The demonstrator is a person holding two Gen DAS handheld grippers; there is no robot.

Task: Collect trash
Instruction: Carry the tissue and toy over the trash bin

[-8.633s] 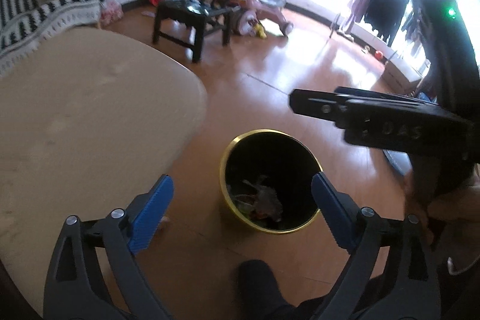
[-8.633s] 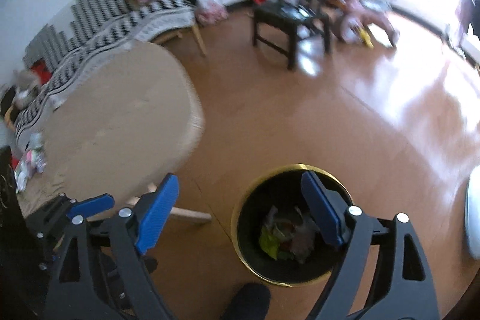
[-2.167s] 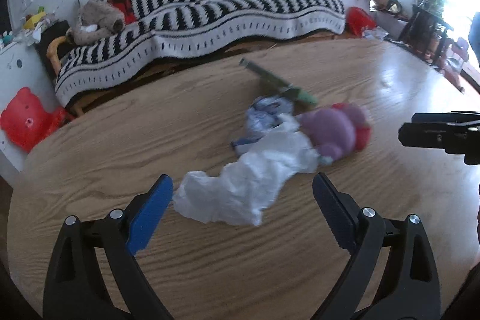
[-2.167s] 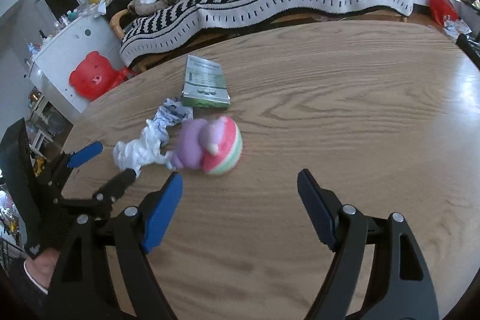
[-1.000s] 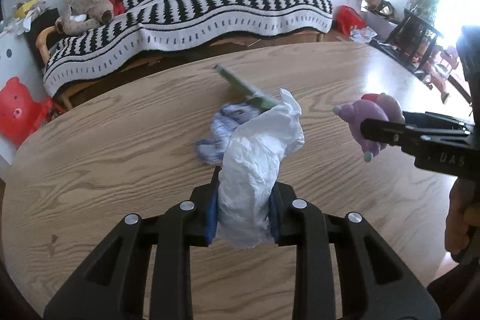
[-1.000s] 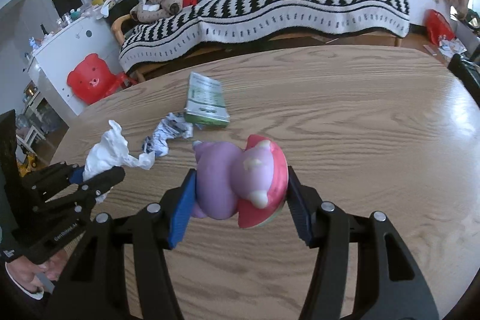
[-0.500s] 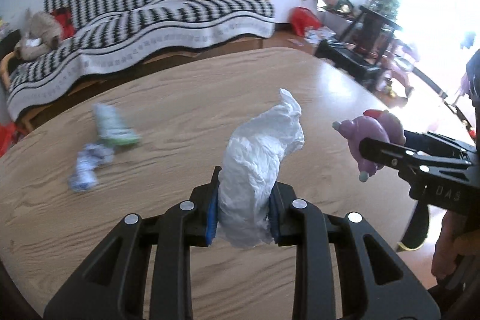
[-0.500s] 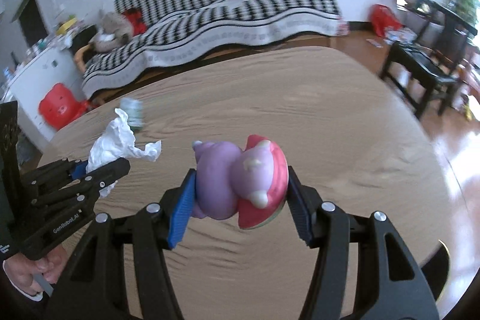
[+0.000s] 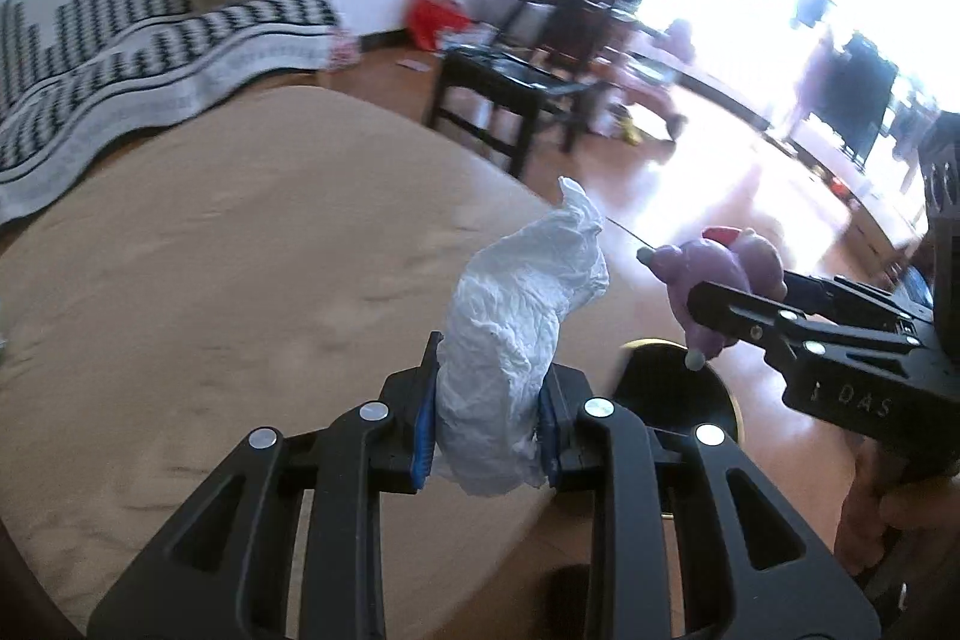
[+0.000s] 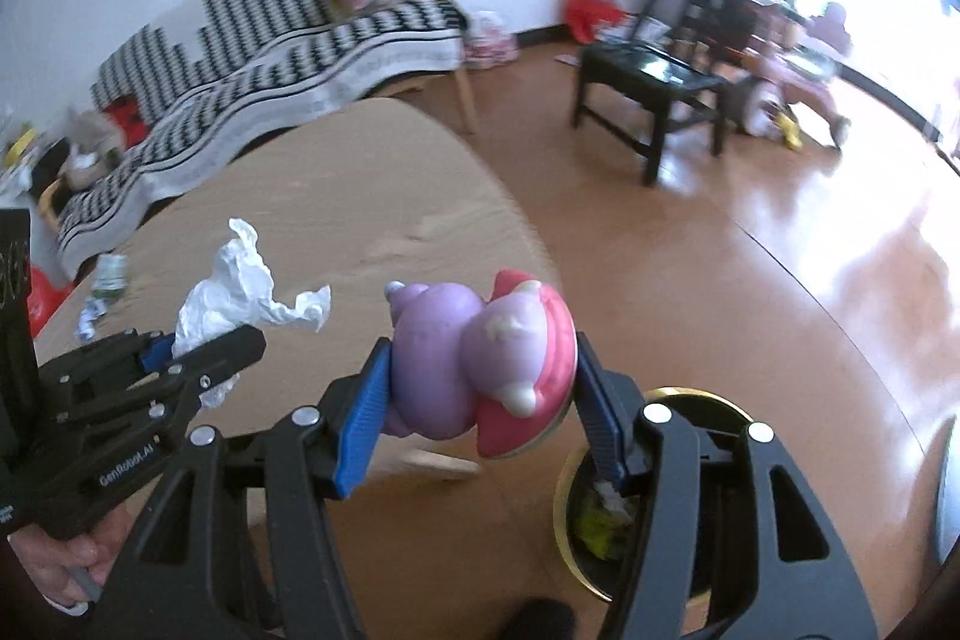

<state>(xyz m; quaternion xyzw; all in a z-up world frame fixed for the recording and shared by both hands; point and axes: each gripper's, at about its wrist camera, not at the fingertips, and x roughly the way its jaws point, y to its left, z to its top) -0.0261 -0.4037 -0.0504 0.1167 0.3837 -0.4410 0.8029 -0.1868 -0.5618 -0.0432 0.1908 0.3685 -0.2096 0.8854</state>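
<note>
My left gripper (image 9: pixel 485 421) is shut on a crumpled white tissue (image 9: pixel 522 340) and holds it above the edge of the round wooden table (image 9: pixel 210 280). It also shows in the right wrist view (image 10: pixel 198 358) with the tissue (image 10: pixel 240 292). My right gripper (image 10: pixel 480 418) is shut on a purple and pink toy (image 10: pixel 474 358), seen in the left wrist view too (image 9: pixel 720 274). The gold-rimmed black trash bin (image 10: pixel 576 532) stands on the floor below, partly hidden by the right gripper; it also shows in the left wrist view (image 9: pixel 678 388).
A green packet (image 10: pixel 111 274) and a crumpled wrapper (image 10: pixel 90 322) lie on the far left of the table. A striped sofa (image 10: pixel 270 40) stands behind. A black side table (image 10: pixel 648 82) and a black chair stand on the wooden floor to the right.
Both grippers have swung right with their loads, from over the table toward its edge. The trash bin on the floor has come into view.
</note>
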